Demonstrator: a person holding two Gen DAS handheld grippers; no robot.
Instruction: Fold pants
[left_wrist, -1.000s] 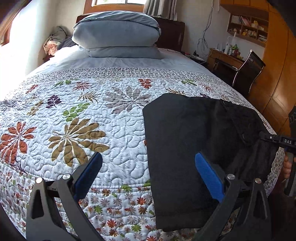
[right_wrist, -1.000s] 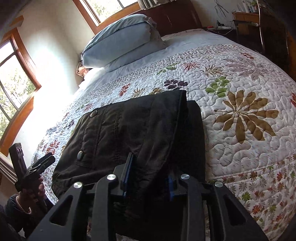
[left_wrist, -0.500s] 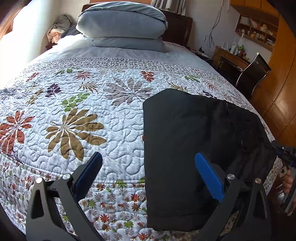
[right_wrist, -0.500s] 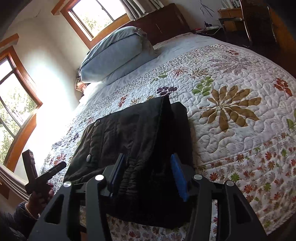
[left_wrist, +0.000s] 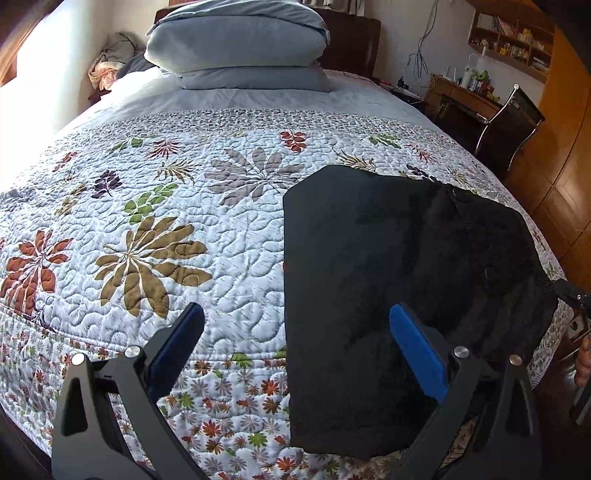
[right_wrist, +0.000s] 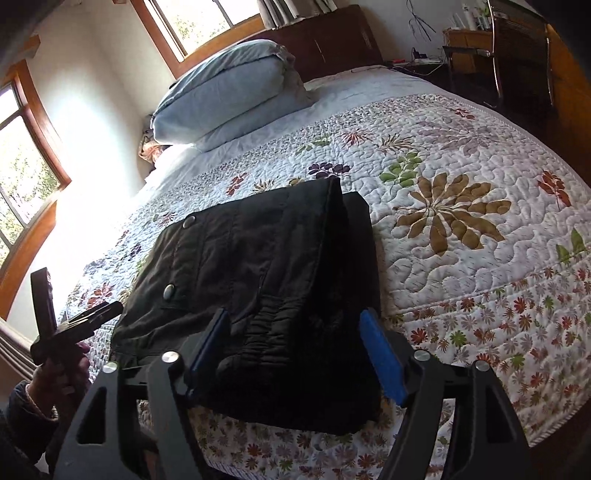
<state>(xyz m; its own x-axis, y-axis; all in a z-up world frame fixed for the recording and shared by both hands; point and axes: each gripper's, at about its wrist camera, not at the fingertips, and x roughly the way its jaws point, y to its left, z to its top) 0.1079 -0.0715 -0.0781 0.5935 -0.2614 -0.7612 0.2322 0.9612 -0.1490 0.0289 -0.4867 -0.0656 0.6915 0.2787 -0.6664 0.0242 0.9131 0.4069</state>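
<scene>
Blue-padded fingers (left_wrist: 415, 354) of the left gripper (left_wrist: 295, 350) are standing spread wide, grasping nothing, above the near edge of the bed. Right gripper (right_wrist: 295, 350) is likewise released, its blue pads (right_wrist: 382, 356) straddling the gathered elastic waistband without pinching it. Black pants (left_wrist: 388, 288), of soft matte cloth, are lying folded into a thick, roughly rectangular stack at the foot of the bed, their lower end draping over the edge. Round metal snaps (right_wrist: 169, 290) are glinting on the top layer. Beneath, a quilted bedspread (left_wrist: 184, 229) is showing puffy stitched swirls and leaf-shaped flowers. Two plump pale-blue pillows (left_wrist: 240, 48) are sitting stacked by the dark headboard.
</scene>
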